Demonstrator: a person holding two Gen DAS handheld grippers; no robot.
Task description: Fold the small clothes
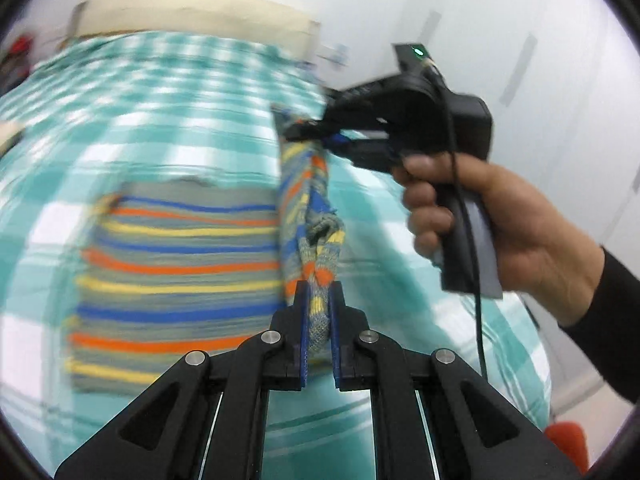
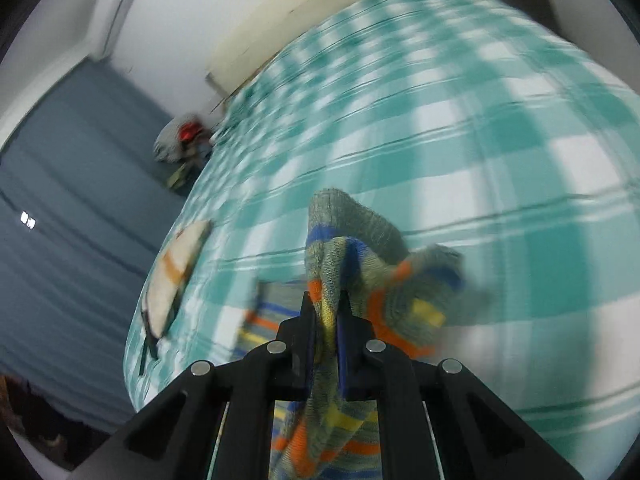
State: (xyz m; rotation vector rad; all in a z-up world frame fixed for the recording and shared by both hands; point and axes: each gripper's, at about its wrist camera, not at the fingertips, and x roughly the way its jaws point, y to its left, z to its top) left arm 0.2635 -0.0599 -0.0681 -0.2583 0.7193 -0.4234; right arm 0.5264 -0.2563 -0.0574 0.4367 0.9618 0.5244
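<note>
Left gripper (image 1: 319, 292): jaws closed on a bunched edge of the striped knit garment (image 1: 176, 276). Right gripper (image 2: 327, 304): jaws likewise closed on a fold of the same garment, the fabric pinched between the pads and spilling past the fingertips. In the left wrist view, the lifted edge runs as a taut, twisted band from the left gripper away to the right gripper (image 1: 316, 132), which a hand (image 1: 492, 224) in a dark sleeve holds by its handle. The rest of the garment lies flat on the checked bedspread (image 1: 160, 92), to the left of that band; its blue, orange and yellow stripes run across the picture. A folded pale item (image 2: 176, 276) lies near the bed's edge. Both views are motion-blurred.
</note>
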